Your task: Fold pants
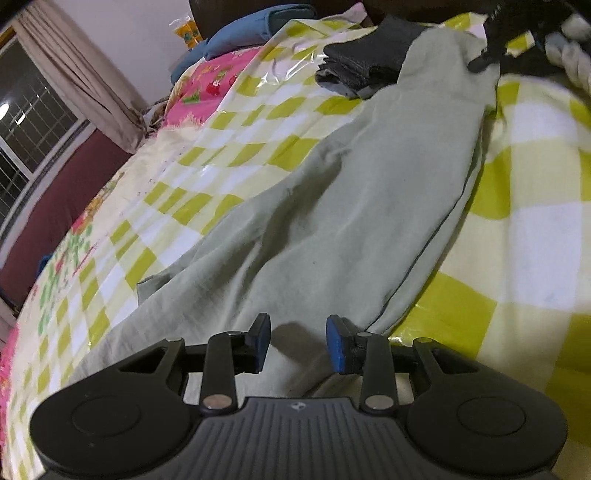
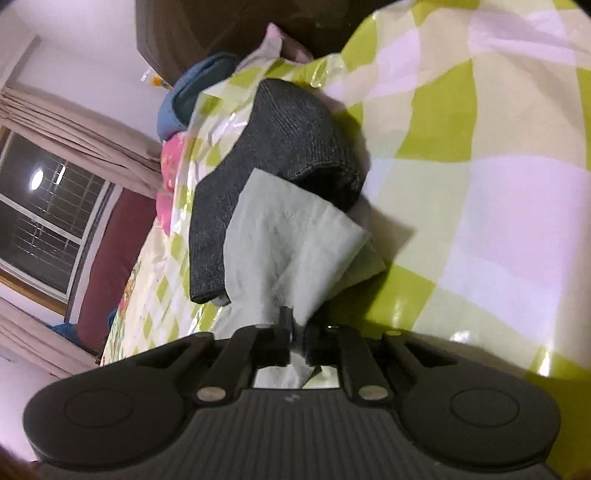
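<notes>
Pale green pants (image 1: 351, 206) lie stretched out along the checkered bed cover, running from near my left gripper to the far end. My left gripper (image 1: 298, 341) is open and empty, its blue pads just above the near end of the pants. My right gripper (image 2: 296, 341) is shut on the far end of the pants (image 2: 291, 243) and lifts the cloth a little off the bed. In the left wrist view the right gripper (image 1: 491, 55) shows at the top right, at the far end of the pants.
A folded dark grey garment (image 1: 369, 55) (image 2: 280, 147) lies beside the far end of the pants. The yellow-green checkered plastic cover (image 1: 535, 221) (image 2: 498, 166) spreads over the bed. A blue pillow (image 1: 251, 33) and a pink sheet (image 1: 214, 85) lie further off. A window and curtain are at the left.
</notes>
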A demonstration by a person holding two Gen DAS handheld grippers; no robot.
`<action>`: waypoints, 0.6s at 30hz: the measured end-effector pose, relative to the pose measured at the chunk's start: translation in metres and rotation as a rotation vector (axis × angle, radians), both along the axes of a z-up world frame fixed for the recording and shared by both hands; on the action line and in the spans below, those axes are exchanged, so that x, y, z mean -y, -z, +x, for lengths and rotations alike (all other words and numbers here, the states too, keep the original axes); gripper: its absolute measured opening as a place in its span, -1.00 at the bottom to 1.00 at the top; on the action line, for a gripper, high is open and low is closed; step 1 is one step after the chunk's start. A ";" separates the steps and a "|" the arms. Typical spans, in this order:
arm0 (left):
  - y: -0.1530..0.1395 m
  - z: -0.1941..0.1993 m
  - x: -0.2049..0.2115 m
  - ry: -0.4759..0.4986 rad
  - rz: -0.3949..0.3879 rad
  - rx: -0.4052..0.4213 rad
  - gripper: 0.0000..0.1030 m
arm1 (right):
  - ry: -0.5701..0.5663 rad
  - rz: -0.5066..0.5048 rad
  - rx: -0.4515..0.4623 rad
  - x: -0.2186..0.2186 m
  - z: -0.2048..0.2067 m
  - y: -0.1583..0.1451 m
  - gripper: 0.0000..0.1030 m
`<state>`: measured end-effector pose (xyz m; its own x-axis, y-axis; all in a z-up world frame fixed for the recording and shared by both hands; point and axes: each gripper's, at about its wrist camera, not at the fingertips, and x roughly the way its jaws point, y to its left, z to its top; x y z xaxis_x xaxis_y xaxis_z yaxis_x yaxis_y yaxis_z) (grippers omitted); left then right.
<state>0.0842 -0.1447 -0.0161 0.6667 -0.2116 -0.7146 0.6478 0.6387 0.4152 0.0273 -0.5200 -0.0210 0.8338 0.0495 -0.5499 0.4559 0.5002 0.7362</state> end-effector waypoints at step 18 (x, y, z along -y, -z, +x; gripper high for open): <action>-0.026 0.081 -0.021 -0.170 -0.059 0.117 -0.01 | -0.019 -0.124 -0.091 0.007 0.002 -0.013 -0.84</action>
